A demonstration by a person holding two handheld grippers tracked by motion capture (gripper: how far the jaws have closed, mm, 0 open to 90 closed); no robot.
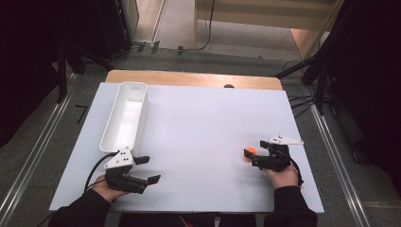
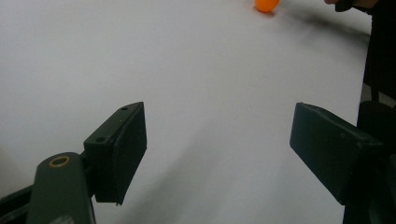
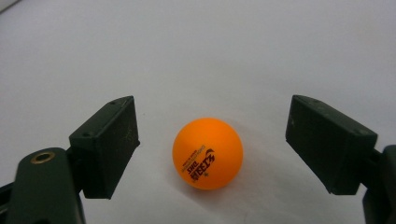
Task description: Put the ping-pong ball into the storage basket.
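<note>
right gripper (image 3: 212, 144): jaws spread, orange ball (image 3: 208, 153) bracketed untouched, near tabletop (image 1: 203, 123) right edge | left gripper (image 2: 217, 149): released, nothing held, near-left corner | white bin (image 1: 125, 116): left edge

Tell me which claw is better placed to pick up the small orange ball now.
The right claw. Its open jaws already stand on both sides of the small orange plastic ball, apart from it. The left claw, also open, rests near the long white plastic bin, far across the white table.
</note>
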